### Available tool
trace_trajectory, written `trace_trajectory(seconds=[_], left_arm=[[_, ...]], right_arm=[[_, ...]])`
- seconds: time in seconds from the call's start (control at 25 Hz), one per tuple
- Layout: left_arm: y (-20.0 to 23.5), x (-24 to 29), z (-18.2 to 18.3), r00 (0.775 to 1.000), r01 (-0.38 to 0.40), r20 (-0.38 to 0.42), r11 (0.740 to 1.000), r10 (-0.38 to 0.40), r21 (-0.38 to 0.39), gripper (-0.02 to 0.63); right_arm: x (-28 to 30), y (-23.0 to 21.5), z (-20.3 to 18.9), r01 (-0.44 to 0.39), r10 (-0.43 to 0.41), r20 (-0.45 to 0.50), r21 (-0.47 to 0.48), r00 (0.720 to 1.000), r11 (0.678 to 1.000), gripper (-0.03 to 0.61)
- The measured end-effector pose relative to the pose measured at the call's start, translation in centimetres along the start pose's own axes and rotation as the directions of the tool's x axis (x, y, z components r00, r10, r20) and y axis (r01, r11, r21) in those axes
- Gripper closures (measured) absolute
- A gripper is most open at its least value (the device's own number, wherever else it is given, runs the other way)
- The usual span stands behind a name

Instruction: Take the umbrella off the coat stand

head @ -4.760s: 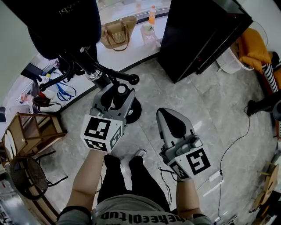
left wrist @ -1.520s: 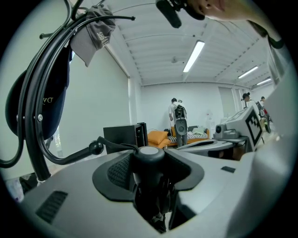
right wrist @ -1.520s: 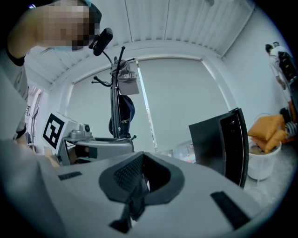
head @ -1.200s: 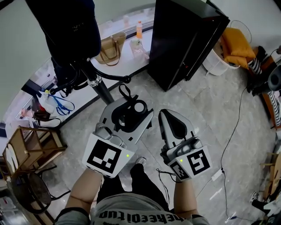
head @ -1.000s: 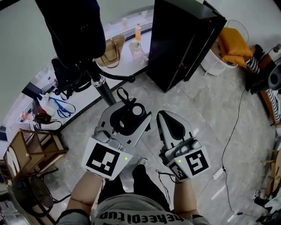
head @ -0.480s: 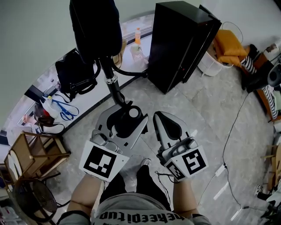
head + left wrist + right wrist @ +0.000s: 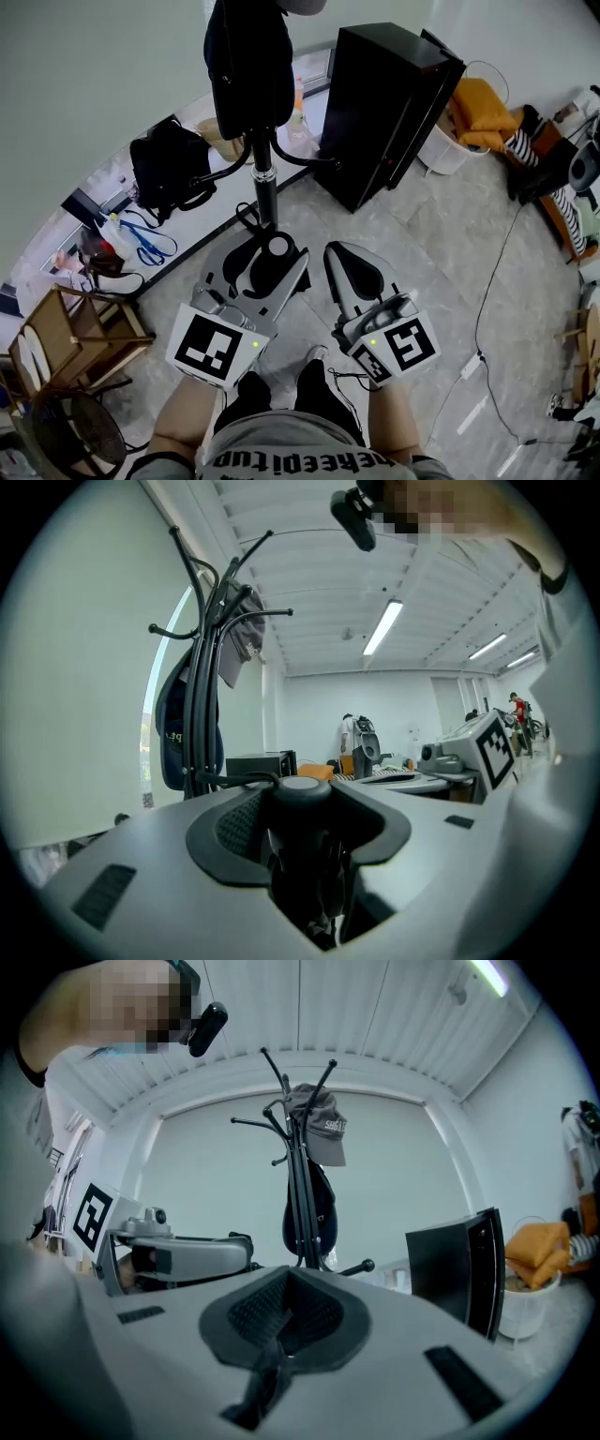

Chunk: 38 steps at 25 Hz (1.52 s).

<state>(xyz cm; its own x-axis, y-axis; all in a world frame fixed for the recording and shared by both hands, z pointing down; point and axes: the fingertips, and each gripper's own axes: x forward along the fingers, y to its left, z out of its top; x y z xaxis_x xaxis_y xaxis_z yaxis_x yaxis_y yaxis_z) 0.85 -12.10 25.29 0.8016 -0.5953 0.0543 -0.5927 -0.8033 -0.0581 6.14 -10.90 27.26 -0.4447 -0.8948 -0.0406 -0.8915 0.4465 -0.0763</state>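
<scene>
My left tongs (image 7: 268,264) are clamped on the umbrella (image 7: 301,803), a folded dark one that stands upright between the jaws, with its round pale cap on top. A thin strap loop (image 7: 247,216) shows at the far side of it. My right tongs (image 7: 354,272) sit just beside the left pair, jaws pressed together with nothing in them.

Straight past the tips of the left tongs rises the pole of the coat stand (image 7: 264,180); the umbrella is near it but apart from it, in my grip and not on a hook. A dark jacket (image 7: 248,66) hangs high on the stand, and the right gripper view shows a grey cap (image 7: 324,1129) near the top hooks.

To the right of the stand is a tall black cabinet (image 7: 386,103), and beyond that a white bin (image 7: 445,145) heaped with orange cloth. Left of the pole a black bag (image 7: 169,171) rests on the low white counter (image 7: 192,222) along the wall. A wooden chair (image 7: 75,328) stands at my left, and a cable (image 7: 497,272) trails over the tiled floor at my right.
</scene>
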Motion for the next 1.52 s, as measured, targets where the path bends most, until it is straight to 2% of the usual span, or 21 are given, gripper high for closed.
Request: trace_trajectory(seconds=[0.44,0.68,1.04,1.52], left_arm=[[3.5,-5.1,1.5,0.999,-0.010,0.041,1.000,0.010,0.007,0.405],[5.1,-7.7,2.1,0.997,0.010,0.074,1.000,-0.012,0.027,0.405],[6.3,-11.0,1.7,0.996,0.042,0.082,0.999,-0.045,0.031,0.405],[7.2,-13.0,2.1,0.993,0.027,0.111,1.000,-0.027,0.007,0.405]], right_arm=[[1.9,4.6,1.4,0.010,-0.010,0.017,-0.022,1.000,1.000,0.566],[2.8,7.3,2.0,0.034,-0.032,0.042,-0.043,0.999,0.999,0.566],[2.9,11.0,1.7,0.075,-0.072,0.044,-0.061,0.996,0.995,0.566],[3.1,13.2,2.8,0.033,-0.031,0.074,-0.013,0.997,0.999,0.566]])
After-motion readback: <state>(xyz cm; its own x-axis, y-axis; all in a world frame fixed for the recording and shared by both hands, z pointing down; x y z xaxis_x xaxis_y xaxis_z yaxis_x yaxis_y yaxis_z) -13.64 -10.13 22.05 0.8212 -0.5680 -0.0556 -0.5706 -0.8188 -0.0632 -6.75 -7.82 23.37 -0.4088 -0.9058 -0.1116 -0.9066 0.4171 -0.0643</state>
